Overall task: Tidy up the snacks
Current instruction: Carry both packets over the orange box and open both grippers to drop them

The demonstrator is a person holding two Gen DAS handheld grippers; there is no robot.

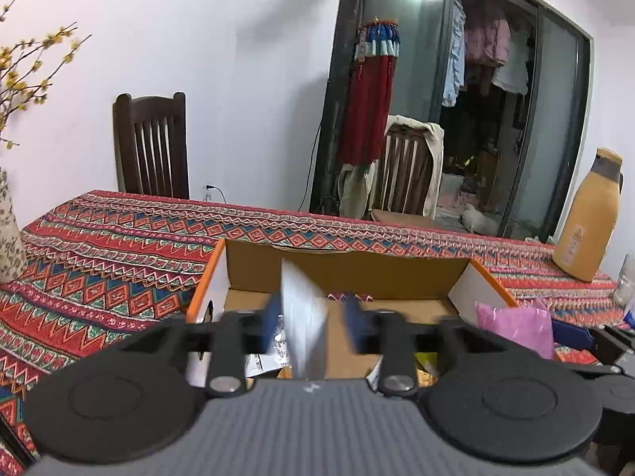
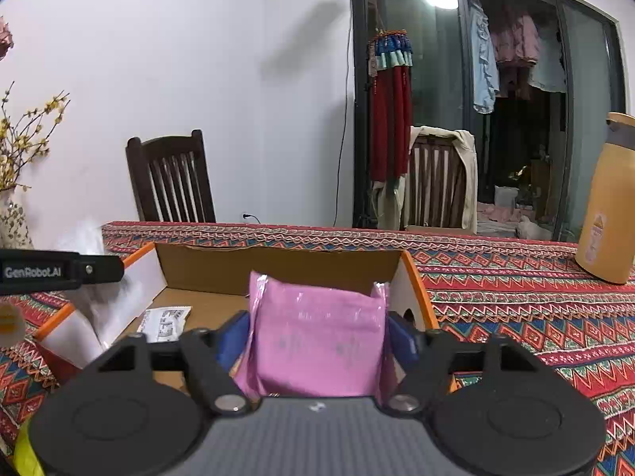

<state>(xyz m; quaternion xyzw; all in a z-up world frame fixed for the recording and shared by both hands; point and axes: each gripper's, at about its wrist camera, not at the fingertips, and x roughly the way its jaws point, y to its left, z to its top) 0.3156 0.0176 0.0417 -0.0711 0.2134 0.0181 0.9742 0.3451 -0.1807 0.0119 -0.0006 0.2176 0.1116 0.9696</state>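
Note:
An open cardboard box (image 1: 349, 269) with orange-edged flaps sits on the patterned table; it also shows in the right wrist view (image 2: 278, 265). My left gripper (image 1: 313, 317) hangs over the box with its blue fingers apart; a blurred white packet (image 1: 303, 317) is between them, touching neither clearly. My right gripper (image 2: 317, 337) is shut on a pink snack packet (image 2: 317, 337) over the box's right side; that packet also shows in the left wrist view (image 1: 516, 327). A white printed packet (image 2: 164, 321) lies on the box floor.
A tan bottle (image 1: 587, 218) stands on the table at the right, also in the right wrist view (image 2: 607, 206). A floral vase (image 1: 8, 230) with yellow-flowered branches stands at the left. Two wooden chairs stand behind the table. The left gripper's body (image 2: 59, 269) shows at the left.

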